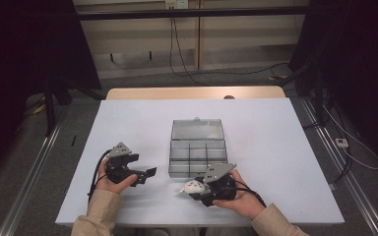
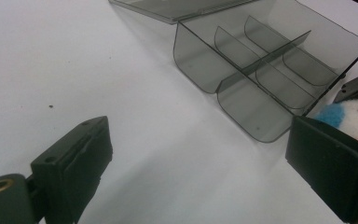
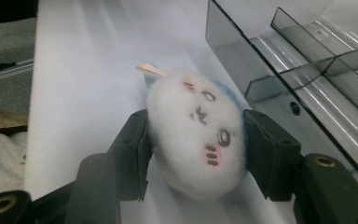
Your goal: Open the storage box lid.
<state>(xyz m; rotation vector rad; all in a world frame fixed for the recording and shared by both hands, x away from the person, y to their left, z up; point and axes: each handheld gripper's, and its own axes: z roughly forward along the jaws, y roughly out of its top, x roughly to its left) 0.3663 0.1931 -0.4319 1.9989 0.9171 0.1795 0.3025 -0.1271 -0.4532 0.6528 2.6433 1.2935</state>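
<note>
Plush (image 3: 198, 135) on worktop (image 1: 128, 123) beside box (image 1: 197, 156), clamped across its sides by right gripper (image 3: 198, 154); soft, light, squashy, best held mid-body; left gripper (image 2: 196, 182) apart, empty

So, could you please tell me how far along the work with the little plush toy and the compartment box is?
Done: the grey box lies open, lid folded back, its compartments empty as far as they show. In hand: the right hand-held gripper has its jaws against both sides of the white plush toy, which lies on the table beside the box. The left hand-held gripper is open and holds nothing. Left, probably: lifting the toy into a compartment.
</note>
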